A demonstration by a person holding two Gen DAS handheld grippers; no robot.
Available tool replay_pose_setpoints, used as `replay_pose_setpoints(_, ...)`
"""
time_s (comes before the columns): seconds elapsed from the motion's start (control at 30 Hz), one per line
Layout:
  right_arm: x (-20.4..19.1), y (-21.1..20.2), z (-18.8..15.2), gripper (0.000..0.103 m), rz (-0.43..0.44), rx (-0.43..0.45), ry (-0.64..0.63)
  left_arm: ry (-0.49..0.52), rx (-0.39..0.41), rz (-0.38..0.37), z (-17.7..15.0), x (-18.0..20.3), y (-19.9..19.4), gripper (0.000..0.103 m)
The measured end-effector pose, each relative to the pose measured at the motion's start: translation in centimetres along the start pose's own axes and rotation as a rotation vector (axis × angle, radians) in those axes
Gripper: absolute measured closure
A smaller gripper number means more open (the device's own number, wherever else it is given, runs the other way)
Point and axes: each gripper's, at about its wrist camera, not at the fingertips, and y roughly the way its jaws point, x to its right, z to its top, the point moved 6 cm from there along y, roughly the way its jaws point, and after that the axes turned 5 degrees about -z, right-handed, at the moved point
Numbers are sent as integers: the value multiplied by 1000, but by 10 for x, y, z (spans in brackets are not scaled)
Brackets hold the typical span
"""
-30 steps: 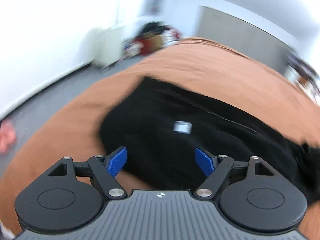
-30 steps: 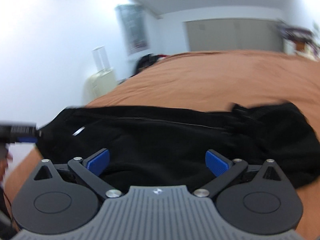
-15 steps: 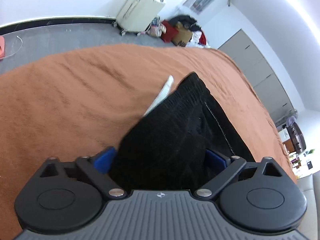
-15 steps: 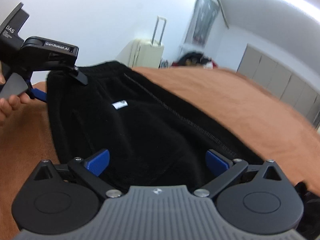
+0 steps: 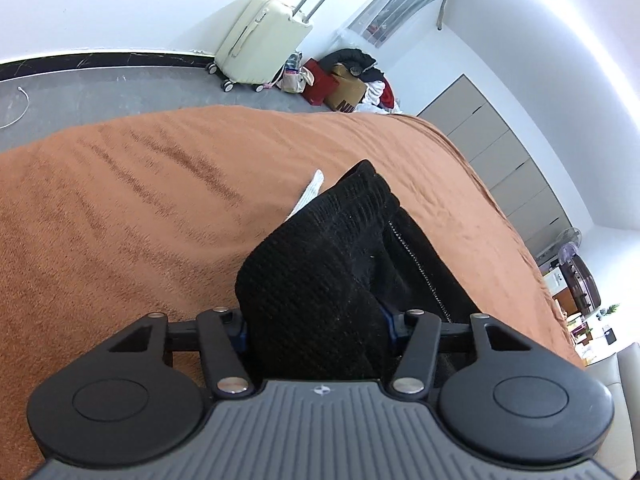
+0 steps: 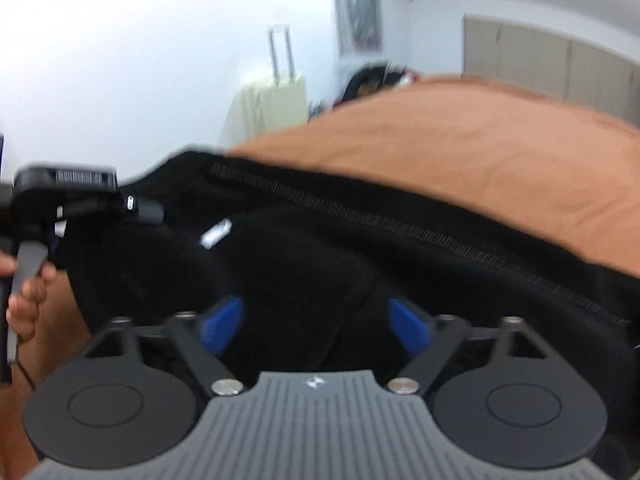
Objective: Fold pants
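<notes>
1. Bed (image 5: 120, 208) w/ an orange-brown blanket fills most of both views; grey floor (image 5: 100, 88) beyond its far edge.
2. Black pants (image 6: 360, 248) lie across the blanket. The ribbed waistband (image 5: 344, 216) is bunched up and lifted at the left end; a stitched seam (image 6: 400, 224) runs along the length toward the right.
3. Cream suitcase (image 5: 264, 44) stands by the white wall, handle up. Just beside it is a pile of bags and clothes (image 5: 348, 80). Grey cupboards (image 5: 500, 160) line the far wall.
4. Left gripper (image 5: 314, 326): fingers closed in on a thick wad of waistband, cloth packed between them, blue pads nearly hidden. In the right wrist view it shows at the pants' left end (image 6: 132, 208), held by a hand (image 6: 28, 304).
5. Right gripper (image 6: 316, 322): fingers spread partway, blue pads (image 6: 222, 322) clear on both sides, black cloth lying in the gap, no grip on it. View is blurred.
6. Small white tag (image 6: 216, 234) on the pants near the waistband.
</notes>
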Motion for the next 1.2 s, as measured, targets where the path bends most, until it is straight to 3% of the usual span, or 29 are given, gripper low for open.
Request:
replay_pose_setpoints(0.2, -8, 17, -12, 34, 4, -33, 2, 59, 18, -17, 2, 12, -1, 48)
replay_pose_setpoints(0.33, -7, 22, -15, 34, 3, -27, 29, 101, 39, -63, 7, 31, -7, 61)
replay_pose_setpoints(0.47, -3, 17, -27, 27, 7, -17, 63, 127, 65, -141, 14, 64, -15, 72)
replay_pose_setpoints(0.6, 3, 14, -33, 27, 12, -19, 88, 210, 67, -209, 12, 110, -17, 74)
replay_pose_setpoints(0.77, 15, -5, -33, 16, -4, 44, 138, 294, 29, -262, -8, 155, -1, 74)
replay_pose_setpoints(1.0, 44, -34, -24, 15, -34, 141, 176, 295, -46, -366, -37, 193, 11, 75)
replay_pose_setpoints(1.2, 80, -65, -37, 14, -108, 191, 233, 391, -172, -499, -94, 242, 31, 77)
